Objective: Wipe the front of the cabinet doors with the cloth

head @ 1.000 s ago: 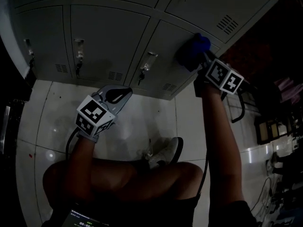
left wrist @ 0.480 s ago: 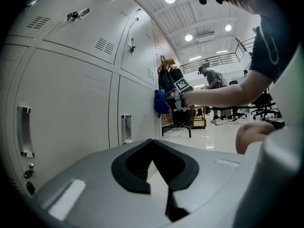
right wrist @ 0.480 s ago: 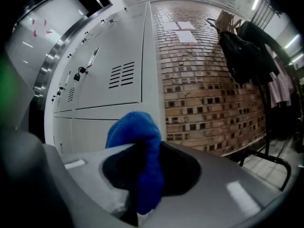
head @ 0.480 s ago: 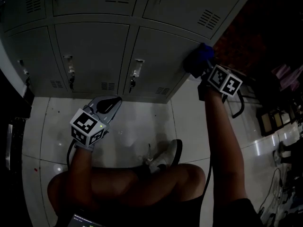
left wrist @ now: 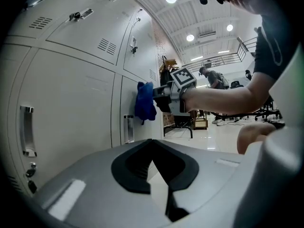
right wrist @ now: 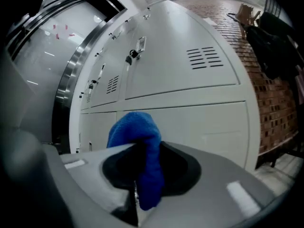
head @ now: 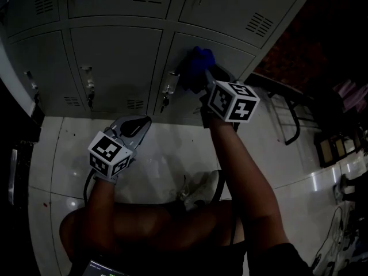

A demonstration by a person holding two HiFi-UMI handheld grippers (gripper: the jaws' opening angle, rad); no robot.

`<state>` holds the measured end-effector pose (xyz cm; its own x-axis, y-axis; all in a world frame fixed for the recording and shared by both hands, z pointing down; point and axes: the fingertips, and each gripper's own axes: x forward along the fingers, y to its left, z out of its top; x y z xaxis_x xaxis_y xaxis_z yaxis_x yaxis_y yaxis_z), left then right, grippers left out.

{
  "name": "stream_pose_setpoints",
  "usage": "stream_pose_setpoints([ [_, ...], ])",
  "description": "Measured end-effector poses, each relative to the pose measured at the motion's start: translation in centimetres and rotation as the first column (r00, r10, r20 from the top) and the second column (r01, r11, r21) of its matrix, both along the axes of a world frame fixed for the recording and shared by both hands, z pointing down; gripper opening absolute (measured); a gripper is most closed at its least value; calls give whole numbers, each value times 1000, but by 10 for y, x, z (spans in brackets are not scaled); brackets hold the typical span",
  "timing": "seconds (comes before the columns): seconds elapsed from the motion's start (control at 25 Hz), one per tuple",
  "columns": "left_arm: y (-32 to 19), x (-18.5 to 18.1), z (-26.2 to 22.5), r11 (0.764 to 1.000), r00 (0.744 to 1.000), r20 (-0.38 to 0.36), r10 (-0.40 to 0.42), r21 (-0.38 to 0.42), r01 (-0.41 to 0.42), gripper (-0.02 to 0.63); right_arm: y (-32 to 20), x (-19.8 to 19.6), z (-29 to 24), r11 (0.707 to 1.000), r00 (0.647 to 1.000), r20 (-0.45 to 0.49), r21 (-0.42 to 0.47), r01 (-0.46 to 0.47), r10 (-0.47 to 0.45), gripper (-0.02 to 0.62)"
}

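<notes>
Cloth (head: 198, 59), blue, bunched, clamped between the jaws of the right gripper (head: 207, 79). In the right gripper view the cloth (right wrist: 137, 141) fills the gap between the jaws and folds over their tips, one end hanging down. The left gripper view, from the side, shows the cloth (left wrist: 144, 106) lying against the face of a grey cabinet door (head: 241, 57). That is the right-hand door of the lower row in the head view. The cloth sits at the door's upper left part, just above its latch handle (head: 168, 88).

Left gripper (head: 140, 121) is held low over the pale tiled floor (head: 172, 148), well apart from the cloth. Its jaws are together at the tips, nothing between them.

Vent slots (head: 259, 25) show on the door above. Lighting in the head view is dim.
</notes>
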<state>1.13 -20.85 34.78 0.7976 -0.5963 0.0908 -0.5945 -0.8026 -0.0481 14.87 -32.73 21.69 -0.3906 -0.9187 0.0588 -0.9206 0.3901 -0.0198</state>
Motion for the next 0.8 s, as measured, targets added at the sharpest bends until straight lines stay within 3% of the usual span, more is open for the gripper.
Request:
stream_pose_setpoints([
  [0.16,-1,-1,-4,1000,1000,-16,-6,2,6,0,-9,-42,15,1000,1000,19,-19,18,-18,77],
  [0.36,-3,-3,-6,1000,1000,-28,-4,3,5,0,-18,-63,21,1000,1000,-1,-17,4,-4,77],
  [0.56,-2,-3,-5,1000,1000,-26,-4,3,4,0,-20,-56,22,1000,1000,-28,-12,-9,9,77],
  [0.8,1,2,-1,1000,1000,-8,8,1,-8,0,-19,-18,27,999,998,-43,-18,-46,45,77],
])
